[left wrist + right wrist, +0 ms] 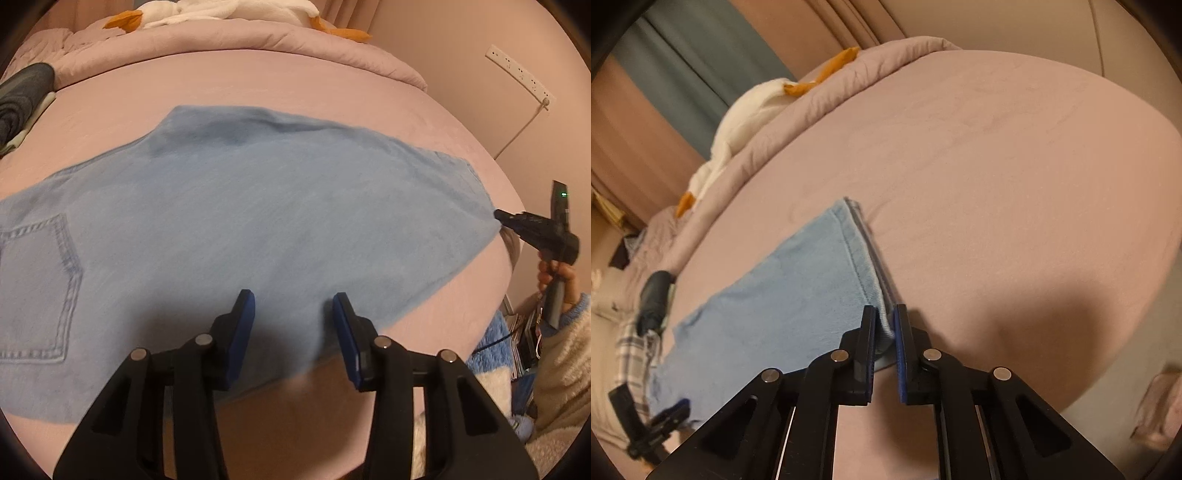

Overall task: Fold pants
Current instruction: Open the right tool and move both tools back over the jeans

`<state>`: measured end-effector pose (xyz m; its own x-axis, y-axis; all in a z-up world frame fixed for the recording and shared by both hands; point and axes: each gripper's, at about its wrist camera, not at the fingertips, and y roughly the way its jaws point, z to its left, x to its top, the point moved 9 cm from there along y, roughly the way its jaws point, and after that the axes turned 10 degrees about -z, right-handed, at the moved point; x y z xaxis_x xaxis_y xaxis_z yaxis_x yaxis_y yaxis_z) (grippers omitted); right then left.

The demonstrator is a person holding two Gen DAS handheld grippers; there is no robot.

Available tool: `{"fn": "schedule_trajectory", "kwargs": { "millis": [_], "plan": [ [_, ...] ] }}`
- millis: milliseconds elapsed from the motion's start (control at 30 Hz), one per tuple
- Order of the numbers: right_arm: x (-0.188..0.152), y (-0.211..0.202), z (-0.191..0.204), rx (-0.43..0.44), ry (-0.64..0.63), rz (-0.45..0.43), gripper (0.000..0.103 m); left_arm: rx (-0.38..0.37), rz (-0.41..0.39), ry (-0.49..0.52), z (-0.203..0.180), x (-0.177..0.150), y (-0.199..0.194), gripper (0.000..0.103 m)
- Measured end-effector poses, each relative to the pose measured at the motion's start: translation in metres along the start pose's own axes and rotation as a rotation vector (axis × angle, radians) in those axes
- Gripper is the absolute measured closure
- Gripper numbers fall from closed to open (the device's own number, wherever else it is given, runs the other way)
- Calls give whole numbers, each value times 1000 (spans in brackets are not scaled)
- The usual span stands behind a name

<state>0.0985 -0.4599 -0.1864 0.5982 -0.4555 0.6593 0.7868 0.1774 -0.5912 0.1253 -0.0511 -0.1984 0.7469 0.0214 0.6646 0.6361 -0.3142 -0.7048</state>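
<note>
Illumination is dim, warm and pinkish in both views, with no glare. Soft dark shadows fall near each camera on the pants [258, 206] and the bed sheet [1015, 184]. Fisheye distortion bows the edges; dark vignetting fills corners, and overall detail is soft.

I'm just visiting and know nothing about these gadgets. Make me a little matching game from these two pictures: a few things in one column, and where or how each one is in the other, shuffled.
Things:
1. left tongs
2. right tongs
3. back pocket
4. white plush toy

States or places:
A. on the quilt at the far end of the bed
B. pinching the hem corner of the jeans
C. sewn on the waist end of the jeans, at the left of the left view
D. open, over the near edge of the jeans

Pairs: 1-D, 2-B, 3-C, 4-A
</note>
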Motion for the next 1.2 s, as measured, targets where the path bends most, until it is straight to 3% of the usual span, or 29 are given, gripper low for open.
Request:
{"fn": "schedule_trajectory", "kwargs": {
  "millis": [133, 233, 300, 400, 467, 533, 700, 767, 833, 967, 1033, 1100, 1133, 1167, 1200],
  "plan": [
    [0, 12, 7, -115, -167, -12, 94, 45, -21, -16, 21, -1, -15, 60],
    [13, 0, 16, -206, -213, -61, 85, 108, -73, -54, 49, 6, -32, 57],
    [22, -11, 28, -218, -233, -117, 82, 146, -103, -107, 69, 15, -38, 51],
    [16, -9, 81, -49, -271, -104, 81, 157, -154, -208, 95, 28, -43, 51],
    [-4, 6, 127, 118, -301, -14, 64, 159, -183, -246, 105, 39, -41, 51],
    [-25, 25, 177, 255, -333, 64, 64, 179, -207, -251, 114, 51, -40, 51],
    [-70, 66, 289, 454, -452, 184, 64, 246, -213, -301, 151, 60, -39, 51],
    [-85, 80, 329, 485, -522, 204, 64, 258, -186, -356, 174, 50, -39, 51],
    [-92, 94, 364, 495, -604, 198, 64, 204, -189, -418, 182, 42, -40, 54],
    [-97, 126, 411, 490, -652, 247, 64, 179, -210, -392, 182, 39, -44, 59],
    [-101, 150, 415, 441, -667, 305, 64, 179, -210, -380, 181, 38, -44, 59],
    [-117, 170, 415, 446, -604, 456, 64, 180, -210, -367, 180, 38, -43, 59],
    [-128, 174, 411, 454, -586, 535, 68, 182, -211, -363, 178, 37, -44, 59],
    [-134, 176, 410, 424, -623, 549, 84, 184, -212, -354, 178, 36, -43, 59],
    [-136, 175, 411, 419, -686, 522, 85, 188, -214, -344, 178, 36, -42, 59]
  ]
}}
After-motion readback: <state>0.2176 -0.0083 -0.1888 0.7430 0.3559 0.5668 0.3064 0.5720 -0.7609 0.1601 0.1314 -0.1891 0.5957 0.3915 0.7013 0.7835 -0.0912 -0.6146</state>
